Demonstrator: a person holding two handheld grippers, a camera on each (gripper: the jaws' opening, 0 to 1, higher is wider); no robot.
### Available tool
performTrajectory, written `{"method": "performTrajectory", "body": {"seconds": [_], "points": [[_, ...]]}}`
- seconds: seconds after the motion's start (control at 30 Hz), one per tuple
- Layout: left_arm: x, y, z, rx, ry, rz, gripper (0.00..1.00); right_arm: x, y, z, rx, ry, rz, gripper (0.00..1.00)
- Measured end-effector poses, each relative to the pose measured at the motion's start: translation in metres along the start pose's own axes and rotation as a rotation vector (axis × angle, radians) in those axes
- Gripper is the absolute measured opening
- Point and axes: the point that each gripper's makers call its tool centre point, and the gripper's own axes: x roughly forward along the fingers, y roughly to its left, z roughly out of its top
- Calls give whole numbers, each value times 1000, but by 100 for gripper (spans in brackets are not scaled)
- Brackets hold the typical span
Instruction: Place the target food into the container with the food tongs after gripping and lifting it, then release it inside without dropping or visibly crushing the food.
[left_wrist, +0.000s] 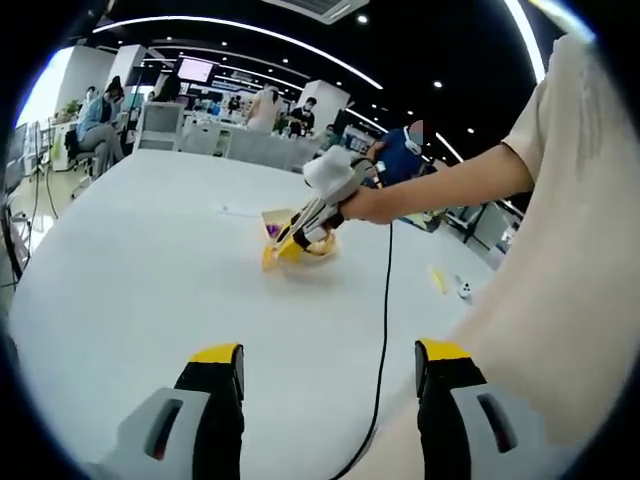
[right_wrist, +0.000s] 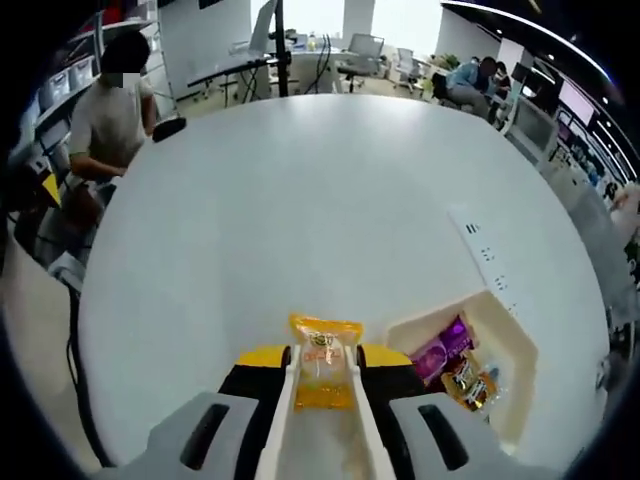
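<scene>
My right gripper is shut on a pair of white food tongs. The tongs pinch a yellow-orange food packet, held above the white table. Just to its right lies a cream container with a purple packet and another small packet inside. In the left gripper view, a hand holds the right gripper with the yellow packet beside the container at mid-table. My left gripper stands open and empty near the table's front.
A black cable runs from the right gripper across the big white table. A power strip lies beyond the container. Small items sit near the table edge. A person sits at the far side.
</scene>
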Motion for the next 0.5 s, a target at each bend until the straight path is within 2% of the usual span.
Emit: {"method": "performTrajectory", "body": {"seconds": [0.5], "points": [[-3, -10, 6, 32, -9, -12, 70, -21, 1, 18, -17, -52, -28, 25]]}}
